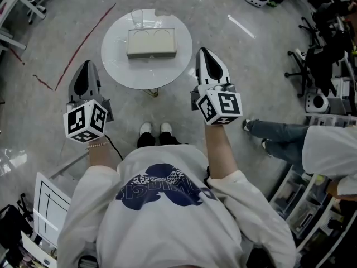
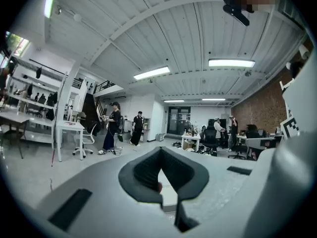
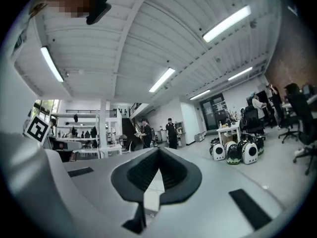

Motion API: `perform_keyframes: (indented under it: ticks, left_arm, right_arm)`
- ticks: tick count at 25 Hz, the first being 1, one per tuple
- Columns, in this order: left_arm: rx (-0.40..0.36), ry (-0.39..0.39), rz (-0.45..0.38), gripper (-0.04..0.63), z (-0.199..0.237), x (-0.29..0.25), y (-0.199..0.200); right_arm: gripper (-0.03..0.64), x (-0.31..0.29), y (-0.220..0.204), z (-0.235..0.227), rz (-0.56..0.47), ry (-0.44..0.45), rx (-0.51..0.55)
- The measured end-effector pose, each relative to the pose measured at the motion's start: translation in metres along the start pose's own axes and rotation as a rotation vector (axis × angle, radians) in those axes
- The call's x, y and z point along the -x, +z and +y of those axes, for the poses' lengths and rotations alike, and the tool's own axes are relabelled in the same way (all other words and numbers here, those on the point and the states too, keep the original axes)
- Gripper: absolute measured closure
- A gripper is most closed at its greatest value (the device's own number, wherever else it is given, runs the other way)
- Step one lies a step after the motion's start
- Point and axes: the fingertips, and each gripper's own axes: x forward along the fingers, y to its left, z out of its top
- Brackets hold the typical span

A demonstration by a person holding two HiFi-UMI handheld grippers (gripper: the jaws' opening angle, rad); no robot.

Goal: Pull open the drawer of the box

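A beige box (image 1: pixel 152 42) with two round dents on top lies on a round white table (image 1: pixel 122 66) in the head view. My left gripper (image 1: pixel 85 70) hangs left of the table, jaws shut and empty. My right gripper (image 1: pixel 204 53) hovers at the table's right edge, also shut with nothing held. Both sit apart from the box. In the left gripper view the left gripper (image 2: pixel 159 150) points level across the room, and in the right gripper view the right gripper (image 3: pixel 158 150) does the same; neither view shows the box.
A clear glass (image 1: pixel 137 18) stands behind the box on the table. A second person's legs (image 1: pixel 279 141) reach in from the right. Office chairs (image 1: pixel 318 54) and shelving (image 1: pixel 301 200) line the right side. People (image 2: pixel 113 128) stand far off across the hall.
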Motion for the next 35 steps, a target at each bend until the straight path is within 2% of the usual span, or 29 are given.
perform_keyframes:
  ticks: [3, 4, 5, 6, 7, 9, 10, 12, 20, 28, 35]
  left_arm:
    - [0.052, -0.005, -0.007, 0.588, 0.007, 0.004, 0.01]
    - [0.061, -0.006, -0.007, 0.588, 0.01, 0.006, 0.013]
    - [0.063, -0.005, -0.007, 0.586, 0.013, 0.008, 0.015]
    - [0.06, -0.003, -0.004, 0.579, 0.015, 0.01, 0.017]
    - [0.055, 0.002, 0.0, 0.56, 0.018, 0.012, 0.019]
    - [0.037, 0.017, 0.014, 0.463, 0.022, 0.016, 0.02]
    - [0.028, 0.027, 0.022, 0.445, 0.023, 0.017, 0.019]
    - [0.022, 0.047, 0.03, 0.425, 0.024, 0.02, 0.016]
    - [0.035, 0.077, 0.078, 0.422, 0.011, 0.02, -0.005]
    - [0.037, 0.057, 0.109, 0.423, 0.011, 0.004, -0.017]
    - [0.038, 0.008, 0.127, 0.422, 0.029, -0.028, -0.027]
  right_arm:
    - [0.62, 0.006, 0.016, -0.018, -0.047, 0.008, -0.069]
    - [0.601, 0.008, 0.02, -0.023, -0.062, 0.019, -0.088]
    - [0.521, 0.01, 0.024, -0.027, -0.072, 0.029, -0.104]
    - [0.485, 0.013, 0.027, -0.032, -0.079, 0.03, -0.113]
    - [0.471, 0.015, 0.031, -0.038, -0.083, 0.022, -0.114]
    - [0.431, 0.019, 0.035, -0.048, -0.085, 0.002, -0.102]
    - [0.416, 0.021, 0.036, -0.053, -0.084, -0.004, -0.096]
    - [0.41, 0.022, 0.038, -0.06, -0.081, -0.005, -0.088]
    - [0.41, 0.017, 0.031, -0.07, -0.058, 0.027, -0.07]
    - [0.41, -0.006, 0.018, -0.059, -0.039, 0.052, -0.041]
    - [0.41, -0.036, 0.001, -0.045, -0.021, 0.008, -0.031]
